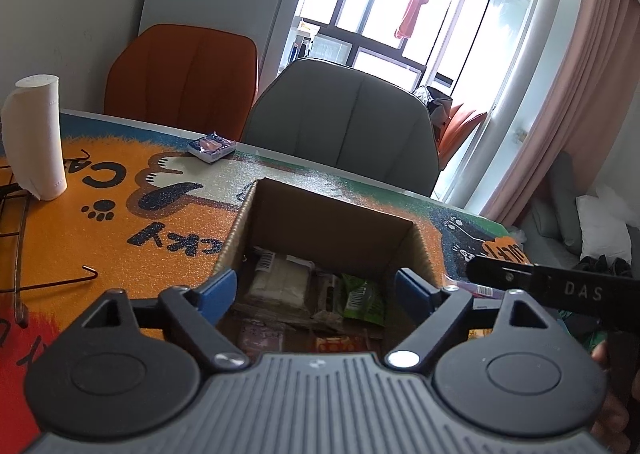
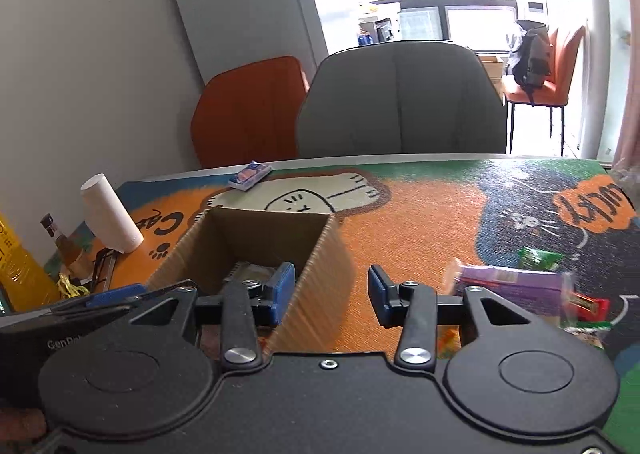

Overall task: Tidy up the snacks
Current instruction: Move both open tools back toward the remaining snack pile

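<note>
An open cardboard box (image 1: 332,222) stands on the cat-print table mat (image 1: 120,190). Inside lie several snack packets, among them a beige one (image 1: 280,282) and a green one (image 1: 362,296). My left gripper (image 1: 316,286) hangs over the box's near side, jaws wide open, nothing between the pads. My right gripper (image 2: 331,286) is open astride the box's right wall (image 2: 320,274), one finger inside and one outside, pads not pressing. To its right on the mat lie a purple packet (image 2: 516,286), a green packet (image 2: 538,258) and a red one (image 2: 588,306). A small blue packet (image 2: 250,174) lies near the far edge.
A paper towel roll (image 1: 38,138) and a wire rack (image 1: 24,254) stand left of the box. In the right wrist view, a yellow bottle (image 2: 16,262) and a brown bottle (image 2: 64,246) are at the far left. A grey chair (image 1: 344,126) and an orange chair (image 1: 180,74) stand behind the table.
</note>
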`<action>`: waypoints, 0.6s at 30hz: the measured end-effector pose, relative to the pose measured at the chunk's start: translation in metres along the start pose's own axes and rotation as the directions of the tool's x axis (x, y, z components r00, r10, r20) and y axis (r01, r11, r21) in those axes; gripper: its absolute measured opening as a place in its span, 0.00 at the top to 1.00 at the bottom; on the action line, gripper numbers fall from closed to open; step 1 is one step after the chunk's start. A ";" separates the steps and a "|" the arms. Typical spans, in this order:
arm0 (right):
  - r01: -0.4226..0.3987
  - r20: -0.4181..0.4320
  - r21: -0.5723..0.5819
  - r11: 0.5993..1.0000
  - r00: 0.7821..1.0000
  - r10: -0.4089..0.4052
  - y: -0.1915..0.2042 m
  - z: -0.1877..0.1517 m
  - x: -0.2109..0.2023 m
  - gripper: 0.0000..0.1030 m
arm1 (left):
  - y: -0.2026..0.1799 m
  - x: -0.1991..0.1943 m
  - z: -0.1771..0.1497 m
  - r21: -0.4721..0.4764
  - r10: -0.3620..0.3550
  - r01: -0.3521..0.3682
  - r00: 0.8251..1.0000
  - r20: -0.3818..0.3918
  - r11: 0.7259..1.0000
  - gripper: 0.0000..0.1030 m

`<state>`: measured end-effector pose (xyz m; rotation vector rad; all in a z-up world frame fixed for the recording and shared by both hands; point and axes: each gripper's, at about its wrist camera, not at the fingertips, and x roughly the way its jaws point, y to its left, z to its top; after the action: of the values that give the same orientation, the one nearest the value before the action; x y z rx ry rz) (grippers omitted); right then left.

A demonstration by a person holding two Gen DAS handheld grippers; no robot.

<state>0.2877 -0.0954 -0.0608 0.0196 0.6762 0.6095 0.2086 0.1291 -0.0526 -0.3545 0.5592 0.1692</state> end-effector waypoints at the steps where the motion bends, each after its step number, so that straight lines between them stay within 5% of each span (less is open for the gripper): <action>1: 0.002 -0.001 0.004 1.000 1.000 -0.002 -0.003 -0.001 -0.003 0.55 | -0.002 -0.001 0.000 0.003 0.000 0.000 1.000 0.000 1.000 0.16; 11: 0.031 0.026 0.037 0.999 0.999 -0.032 -0.032 -0.008 -0.039 0.20 | -0.028 -0.009 -0.005 0.028 -0.003 0.003 1.000 0.004 1.000 0.00; 18: 0.059 0.032 0.082 0.995 0.998 -0.062 -0.059 -0.016 -0.062 0.03 | -0.050 -0.016 -0.010 0.053 -0.035 0.035 0.999 0.000 0.998 0.00</action>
<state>0.2713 -0.1802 -0.0497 0.0851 0.6658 0.5224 0.2031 0.0783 -0.0383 -0.3126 0.5549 0.1203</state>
